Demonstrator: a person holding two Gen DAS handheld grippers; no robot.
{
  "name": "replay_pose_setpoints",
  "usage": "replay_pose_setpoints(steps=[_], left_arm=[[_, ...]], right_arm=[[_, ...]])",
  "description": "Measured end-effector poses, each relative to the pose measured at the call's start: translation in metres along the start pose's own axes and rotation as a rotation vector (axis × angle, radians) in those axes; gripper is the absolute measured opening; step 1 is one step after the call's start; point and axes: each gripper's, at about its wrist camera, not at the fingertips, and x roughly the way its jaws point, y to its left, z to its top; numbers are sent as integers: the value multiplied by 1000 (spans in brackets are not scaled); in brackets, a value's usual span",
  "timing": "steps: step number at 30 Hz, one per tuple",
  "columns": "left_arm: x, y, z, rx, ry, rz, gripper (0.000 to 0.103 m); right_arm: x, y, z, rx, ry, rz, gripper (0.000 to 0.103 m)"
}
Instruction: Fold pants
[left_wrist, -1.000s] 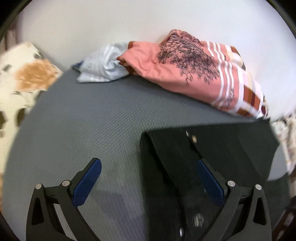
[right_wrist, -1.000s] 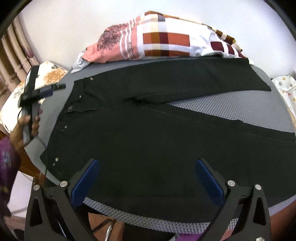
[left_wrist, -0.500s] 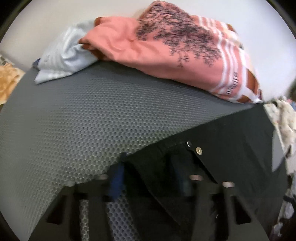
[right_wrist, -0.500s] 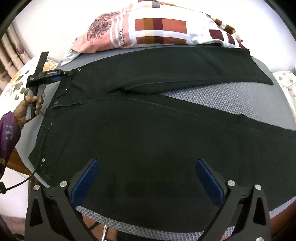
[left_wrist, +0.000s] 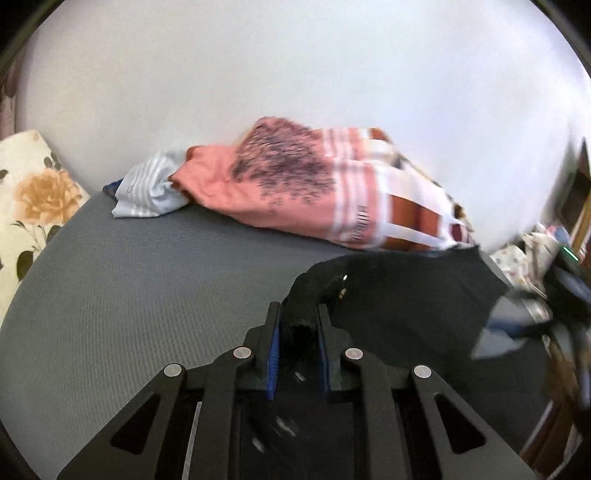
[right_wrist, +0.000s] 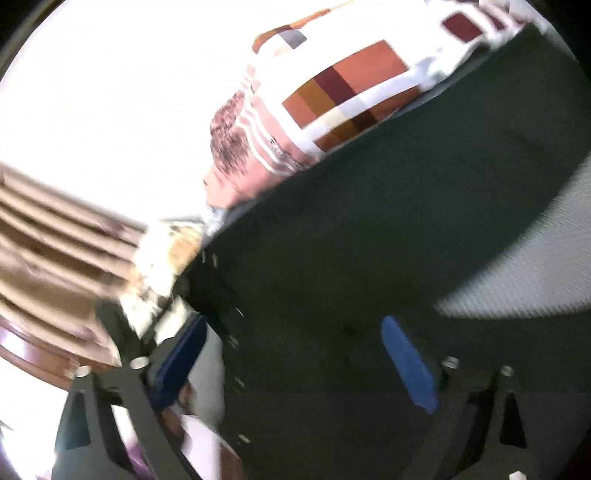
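Pinching the waistband corner of the black pants (left_wrist: 399, 306), the left gripper (left_wrist: 297, 332) is clamped on it so that this end can be lifted off the grey mat (left_wrist: 129, 295). The right gripper (right_wrist: 295, 354) is closing over the near waistband edge, pads not yet pressing, presumably to raise both corners together.

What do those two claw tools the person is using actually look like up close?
Both look alike. The left gripper and the right gripper are built from matte black angular arms with triangular cut-outs, joined by round silver pins. Each has two straight fingers lined with blue pads. No cables or printed markings show on them in either view, and the right wrist picture is blurred.
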Motion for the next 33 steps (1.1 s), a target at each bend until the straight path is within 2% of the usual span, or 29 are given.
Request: replay_pose_setpoints(steps=[1, 6, 9, 11, 12, 13, 14, 15, 17, 22, 27, 30, 33], left_arm=[[-7, -6, -6, 7, -4, -3, 17], [-34, -32, -38, 13, -2, -5, 17], [-42, -38, -51, -29, 12, -19, 17], [-42, -40, -54, -44, 25, -21, 18], [-41, -39, -54, -52, 36, -23, 18], [-41, -38, -54, -58, 46, -19, 18], [-42, -36, -53, -65, 55, -17, 18], [-45, -33, -53, -74, 63, -19, 18], [-52, -27, -54, -87, 72, -15, 18], [-77, -11, -72, -113, 134, 30, 18], [-100, -6, -105, -121, 185, 67, 18], [-105, -4, -125, -122, 226, 90, 18], [-107, 0, -145, -118, 258, 111, 19]], right_arm=[[12, 0, 12, 17, 20, 31, 75], [59, -13, 54, 161, 76, 131, 75], [83, -21, 71, 223, 87, 105, 75], [93, -23, 78, 205, 80, 80, 54], [96, -23, 81, 181, 77, 31, 14], [96, -24, 80, 184, 71, -11, 7], [93, -25, 76, 195, 62, 0, 7], [83, -19, 66, 159, 31, -2, 6], [68, -2, 47, 51, -3, -59, 6], [13, 34, -47, -128, -45, -96, 6], [2, 28, -131, -135, 25, -107, 6], [7, 9, -166, -104, 99, -124, 6], [13, -11, -183, -46, 156, -137, 6]])
